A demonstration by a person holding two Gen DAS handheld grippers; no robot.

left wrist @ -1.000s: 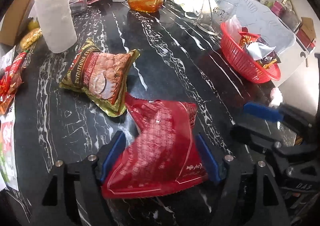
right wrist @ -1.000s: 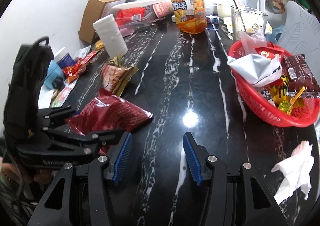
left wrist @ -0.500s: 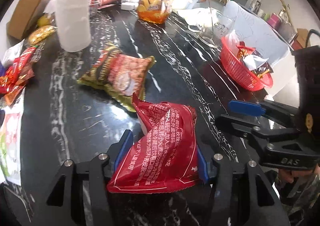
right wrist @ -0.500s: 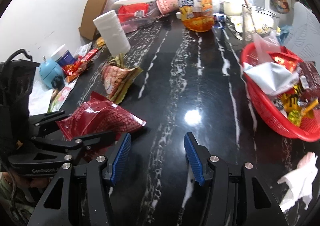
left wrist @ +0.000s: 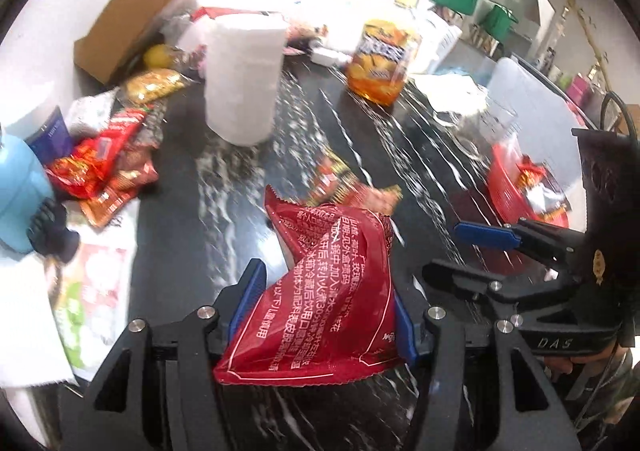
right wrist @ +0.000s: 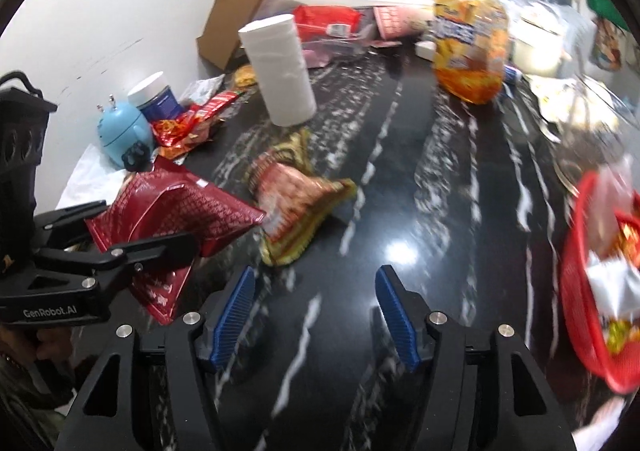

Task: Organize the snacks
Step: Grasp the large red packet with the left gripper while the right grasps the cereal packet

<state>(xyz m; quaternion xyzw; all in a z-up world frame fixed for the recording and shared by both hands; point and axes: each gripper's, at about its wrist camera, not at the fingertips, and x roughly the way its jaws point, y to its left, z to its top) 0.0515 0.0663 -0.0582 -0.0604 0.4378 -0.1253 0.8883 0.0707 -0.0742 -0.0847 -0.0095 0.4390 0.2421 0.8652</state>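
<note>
My left gripper [left wrist: 326, 299] is shut on a red snack bag [left wrist: 320, 291] and holds it above the black marble table [left wrist: 224, 211]; it also shows in the right wrist view [right wrist: 176, 211]. A gold-and-red snack bag [right wrist: 296, 203] lies on the table just beyond it, partly hidden in the left wrist view [left wrist: 344, 183]. My right gripper [right wrist: 316, 307] is open and empty, low over the table. The red basket [right wrist: 592, 291] with several snacks stands at the right; it also shows in the left wrist view [left wrist: 516, 199].
A paper towel roll [left wrist: 240, 79], an orange drink bottle [left wrist: 380, 59], a cardboard box [left wrist: 124, 27] and a glass jug [left wrist: 492, 123] stand at the back. Red snack packets [left wrist: 100, 167], a blue figurine [right wrist: 120, 131] and a blue jar [right wrist: 154, 97] crowd the left edge.
My left gripper has lifted the red bag off the table and swung left. The right gripper has shifted left too, so the basket sits further right in its view.
</note>
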